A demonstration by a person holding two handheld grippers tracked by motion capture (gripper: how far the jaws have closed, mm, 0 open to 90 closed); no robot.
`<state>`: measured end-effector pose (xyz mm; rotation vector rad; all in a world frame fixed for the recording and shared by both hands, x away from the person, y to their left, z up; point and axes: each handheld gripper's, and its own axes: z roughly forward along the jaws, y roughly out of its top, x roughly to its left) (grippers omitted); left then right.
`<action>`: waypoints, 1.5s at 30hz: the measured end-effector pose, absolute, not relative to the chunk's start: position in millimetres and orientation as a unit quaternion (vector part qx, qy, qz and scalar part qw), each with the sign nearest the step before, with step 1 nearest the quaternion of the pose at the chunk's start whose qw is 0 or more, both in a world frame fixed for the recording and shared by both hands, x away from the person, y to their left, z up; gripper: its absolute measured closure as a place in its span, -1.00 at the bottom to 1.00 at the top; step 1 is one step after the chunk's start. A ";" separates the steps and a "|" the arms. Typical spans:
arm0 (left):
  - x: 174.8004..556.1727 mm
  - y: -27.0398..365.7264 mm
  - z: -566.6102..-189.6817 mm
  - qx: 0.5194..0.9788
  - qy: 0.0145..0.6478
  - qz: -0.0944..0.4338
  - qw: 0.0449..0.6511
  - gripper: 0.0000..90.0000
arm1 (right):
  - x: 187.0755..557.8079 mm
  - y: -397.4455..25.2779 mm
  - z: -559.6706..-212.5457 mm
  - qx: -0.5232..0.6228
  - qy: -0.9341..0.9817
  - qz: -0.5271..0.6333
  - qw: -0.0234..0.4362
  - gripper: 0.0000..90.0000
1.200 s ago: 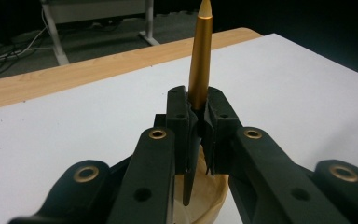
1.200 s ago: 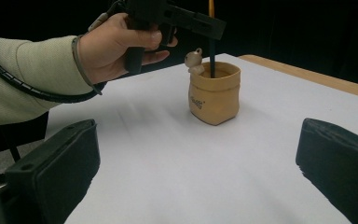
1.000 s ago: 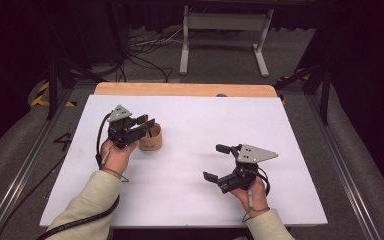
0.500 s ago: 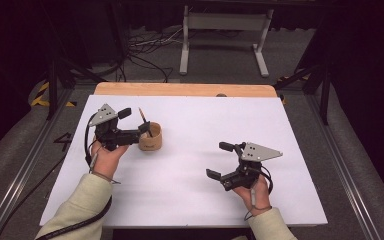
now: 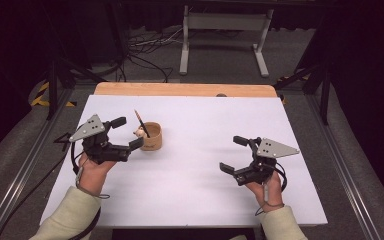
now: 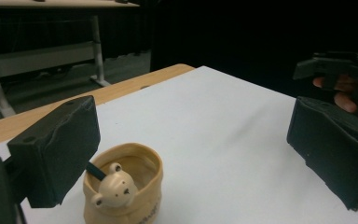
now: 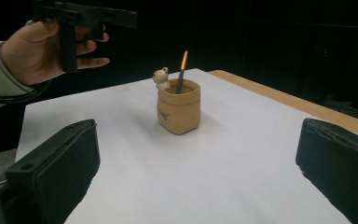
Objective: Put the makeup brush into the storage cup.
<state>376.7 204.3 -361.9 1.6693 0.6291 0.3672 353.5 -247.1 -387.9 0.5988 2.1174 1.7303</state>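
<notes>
Hands rest low on the white table [image 5: 195, 200], each holding a gripper level. The left gripper [image 5: 122, 134] stands with jaws spread, empty, just beside the tan cup [image 5: 151, 136], which holds a pencil [image 5: 141, 122]. Its lower end is hidden inside the cup. The right gripper [image 5: 235, 155], also spread and empty, sits well apart from the cup.

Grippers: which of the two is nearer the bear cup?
The left gripper, jaws open right beside the bear cup; the right gripper sits far across the table.
</notes>
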 end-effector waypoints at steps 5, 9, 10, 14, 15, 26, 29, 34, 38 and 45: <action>366.1 209.0 -364.9 0.727 0.259 0.147 0.619 -0.95 | 351.8 -256.1 -388.7 0.213 0.745 0.607 0.173 -1.00; 359.1 213.4 -369.7 0.728 0.252 0.139 0.622 -0.97 | 350.6 -262.6 -390.3 0.212 0.745 0.608 0.174 -1.00; 357.3 214.5 -371.4 0.729 0.250 0.137 0.623 -0.97 | 350.3 -263.7 -390.6 0.212 0.745 0.607 0.174 -1.00; 352.3 217.7 -377.7 0.731 0.246 0.128 0.623 -0.98 | 348.8 -267.6 -394.2 0.211 0.749 0.603 0.177 -1.00; 351.4 218.7 -379.3 0.731 0.245 0.127 0.625 -0.98 | 348.4 -268.0 -395.3 0.210 0.749 0.602 0.179 -1.00; 344.2 223.9 -403.7 0.741 0.257 0.115 0.609 -0.99 | 343.8 -273.6 -404.7 0.202 0.751 0.604 0.176 -1.00; 343.0 224.4 -409.5 0.742 0.260 0.111 0.608 -0.99 | 342.2 -275.7 -407.8 0.199 0.752 0.604 0.175 -1.00; 342.4 224.3 -419.1 0.742 0.263 0.103 0.609 -0.99 | 339.3 -278.9 -413.0 0.198 0.750 0.605 0.181 -1.00; 342.4 224.7 -426.9 0.742 0.275 0.098 0.604 -0.99 | 337.6 -281.7 -417.4 0.198 0.750 0.603 0.186 -1.00; 340.5 227.8 -439.0 0.740 0.287 0.096 0.601 -0.99 | 335.0 -284.7 -425.9 0.199 0.754 0.597 0.188 -1.00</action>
